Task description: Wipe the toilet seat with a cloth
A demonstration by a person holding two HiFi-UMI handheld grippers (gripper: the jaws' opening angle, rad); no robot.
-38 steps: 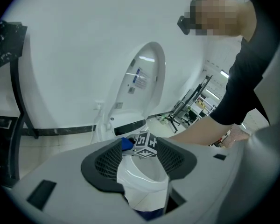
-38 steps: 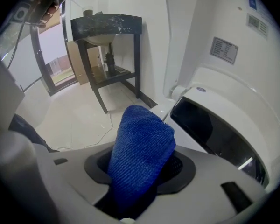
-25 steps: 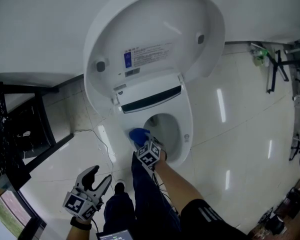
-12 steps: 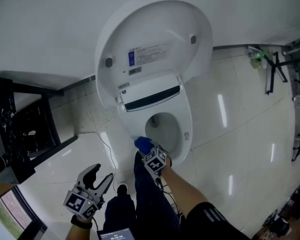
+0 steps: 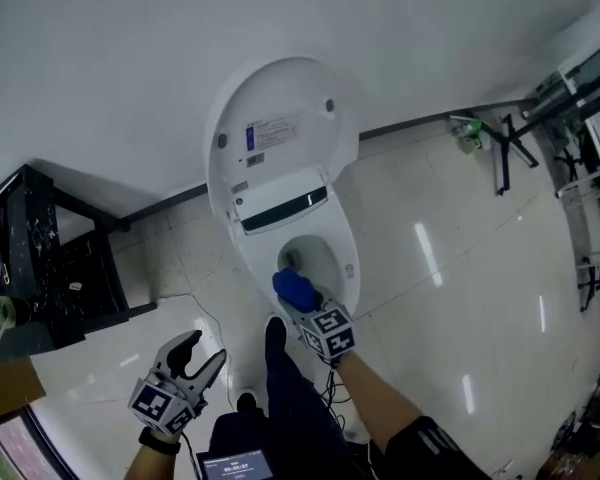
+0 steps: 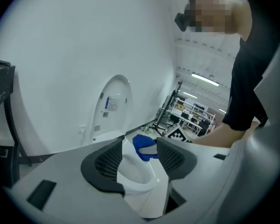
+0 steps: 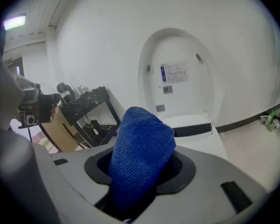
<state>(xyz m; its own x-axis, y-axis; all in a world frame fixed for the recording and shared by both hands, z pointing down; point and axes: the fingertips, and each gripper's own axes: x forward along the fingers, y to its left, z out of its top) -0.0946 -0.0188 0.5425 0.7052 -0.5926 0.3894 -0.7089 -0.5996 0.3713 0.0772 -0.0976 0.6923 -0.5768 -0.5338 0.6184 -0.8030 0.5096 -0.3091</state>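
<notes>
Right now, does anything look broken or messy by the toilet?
Nothing stands out. The lid is up, the seat is down, and no spill or crack shows. The right gripper holds the blue cloth at the seat's front.

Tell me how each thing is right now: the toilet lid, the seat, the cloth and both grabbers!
Toilet lid: flipped up, standing open.
Toilet seat: down on the bowl.
Blue cloth: bunched up, pinched in the right gripper, at the seat's front rim.
Right gripper: shut on the blue cloth.
Left gripper: open, nothing between its jaws, held away from the toilet.
</notes>
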